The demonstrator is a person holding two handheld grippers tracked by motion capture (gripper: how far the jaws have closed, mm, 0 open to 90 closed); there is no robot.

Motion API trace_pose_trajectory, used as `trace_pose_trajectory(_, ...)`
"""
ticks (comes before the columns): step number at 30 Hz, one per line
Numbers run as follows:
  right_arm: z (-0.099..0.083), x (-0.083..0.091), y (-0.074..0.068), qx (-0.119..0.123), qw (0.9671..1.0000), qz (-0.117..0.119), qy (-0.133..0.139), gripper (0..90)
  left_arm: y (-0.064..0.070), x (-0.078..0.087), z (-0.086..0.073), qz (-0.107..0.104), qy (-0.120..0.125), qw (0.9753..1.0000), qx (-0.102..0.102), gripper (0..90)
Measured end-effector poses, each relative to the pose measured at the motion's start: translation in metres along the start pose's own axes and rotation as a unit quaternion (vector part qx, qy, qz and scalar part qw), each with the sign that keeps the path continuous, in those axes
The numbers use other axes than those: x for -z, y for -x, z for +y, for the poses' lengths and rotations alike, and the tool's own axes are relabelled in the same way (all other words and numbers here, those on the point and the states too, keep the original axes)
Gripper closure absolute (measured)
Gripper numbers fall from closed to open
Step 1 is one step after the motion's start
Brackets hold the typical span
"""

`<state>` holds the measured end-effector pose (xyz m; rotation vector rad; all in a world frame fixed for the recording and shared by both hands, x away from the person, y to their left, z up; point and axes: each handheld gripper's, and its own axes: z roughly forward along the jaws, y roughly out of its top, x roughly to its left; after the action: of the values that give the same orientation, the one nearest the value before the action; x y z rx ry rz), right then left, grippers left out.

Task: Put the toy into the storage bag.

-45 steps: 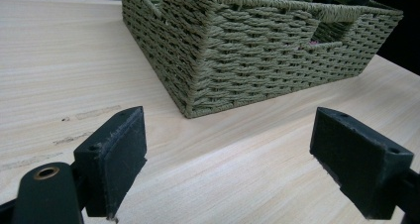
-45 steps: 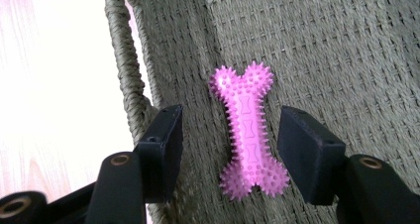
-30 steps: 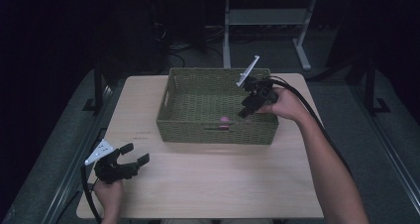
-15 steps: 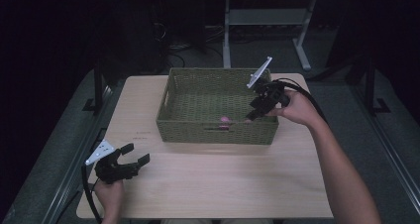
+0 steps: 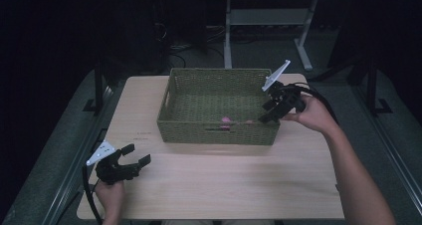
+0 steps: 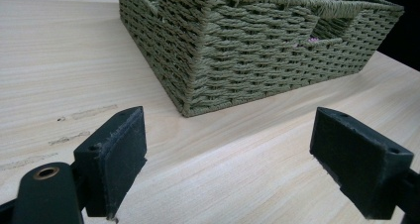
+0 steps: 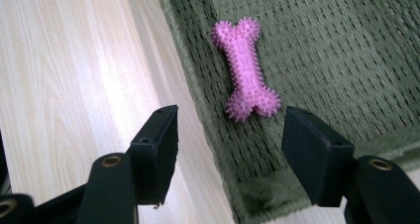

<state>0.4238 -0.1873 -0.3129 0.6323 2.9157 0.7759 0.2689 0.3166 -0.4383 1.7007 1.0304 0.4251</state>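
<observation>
A green woven basket [image 5: 171, 120] [image 6: 237, 60] stands at the table's far middle. Inside it, against the front wall, lies a pink spiky bone toy [image 5: 226, 120] [image 7: 245, 70]. My right gripper [image 5: 268, 116] [image 7: 228, 135] hangs open above the basket's right front corner, pointing down, with nothing between its jaws; the toy lies below and beyond them. My left gripper [image 5: 134, 155] [image 6: 228, 159] rests open near the table's front left corner, facing the basket's near corner, nothing in it.
The light wooden table [image 5: 224, 185] has free room in front of the basket and to its left. A white metal stand [image 5: 229, 31] and cables lie on the dark floor beyond the table.
My right gripper has drawn back to the right, from over the basket's inside to its right front corner, empty. The left gripper has not moved.
</observation>
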Motion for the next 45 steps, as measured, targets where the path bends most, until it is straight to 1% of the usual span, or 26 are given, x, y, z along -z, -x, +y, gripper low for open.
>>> trace_pose_trajectory(11, -0.023, 0.008, -0.001, -0.013, 0.9999, -0.006, 0.01, 37.1, 0.0, 0.0, 0.0, 0.0, -0.001, 1.0, -0.001, 13.9)
trace_pose_trajectory(17, -0.038, 0.01, -0.002, -0.025, 0.9995, -0.008, 0.015, 36.6, 0.0, 0.0, 0.0, 0.0, -0.002, 1.0, -0.001, 13.9)
trace_pose_trajectory(21, -0.046, 0.012, -0.004, -0.031, 0.9993, -0.008, 0.021, 36.4, 0.001, -0.001, 0.0, 0.0, -0.003, 1.0, -0.002, 13.9)
trace_pose_trajectory(27, -0.054, 0.016, -0.008, -0.032, 0.9991, -0.009, 0.028, 35.6, 0.001, -0.001, 0.0, 0.001, -0.003, 1.0, -0.002, 13.9)
trace_pose_trajectory(28, -0.056, 0.016, -0.009, -0.035, 0.999, -0.009, 0.028, 35.2, 0.001, -0.001, 0.0, 0.001, -0.003, 1.0, -0.002, 13.9)
trace_pose_trajectory(40, -0.079, 0.012, -0.013, -0.044, 0.9985, -0.011, 0.032, 33.8, 0.001, 0.0, 0.0, 0.002, -0.003, 1.0, -0.001, 13.8)
trace_pose_trajectory(45, -0.09, 0.01, -0.017, -0.043, 0.9982, -0.017, 0.039, 33.3, 0.0, 0.0, 0.0, 0.002, -0.003, 1.0, 0.0, 13.9)
